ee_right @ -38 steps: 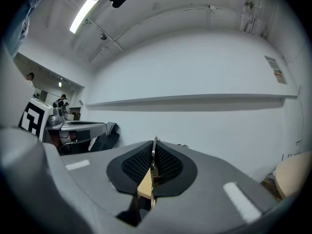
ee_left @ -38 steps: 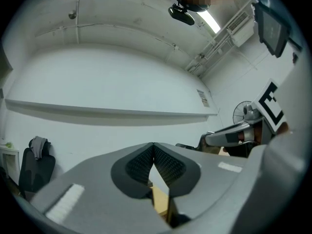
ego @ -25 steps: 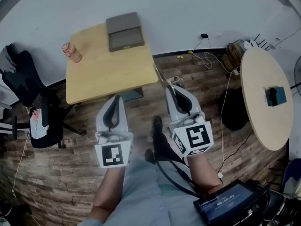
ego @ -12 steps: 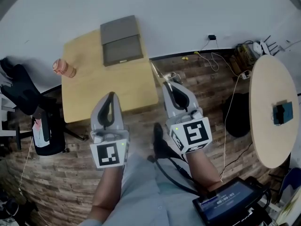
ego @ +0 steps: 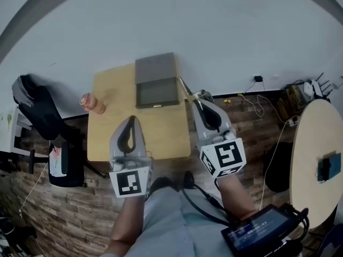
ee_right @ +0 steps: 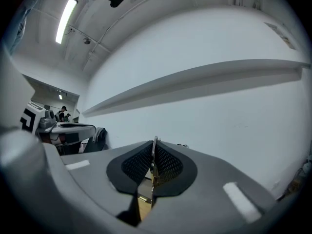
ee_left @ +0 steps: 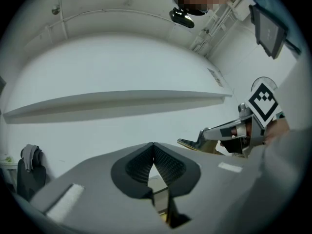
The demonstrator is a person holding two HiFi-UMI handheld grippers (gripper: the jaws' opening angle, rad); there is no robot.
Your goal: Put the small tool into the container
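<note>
We recorded the right gripper (ego: 201,97) clamped on the small tool (ee_right: 154,146), a thin metal strip, near the grey container (ego: 156,82) on the wooden table (ego: 106,130); the left gripper (ee_left: 153,147) was closed, empty.

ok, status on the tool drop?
Left gripper shut, empty. Right gripper shut on small tool, not yet in container. Can off left, no obstruction.
</note>
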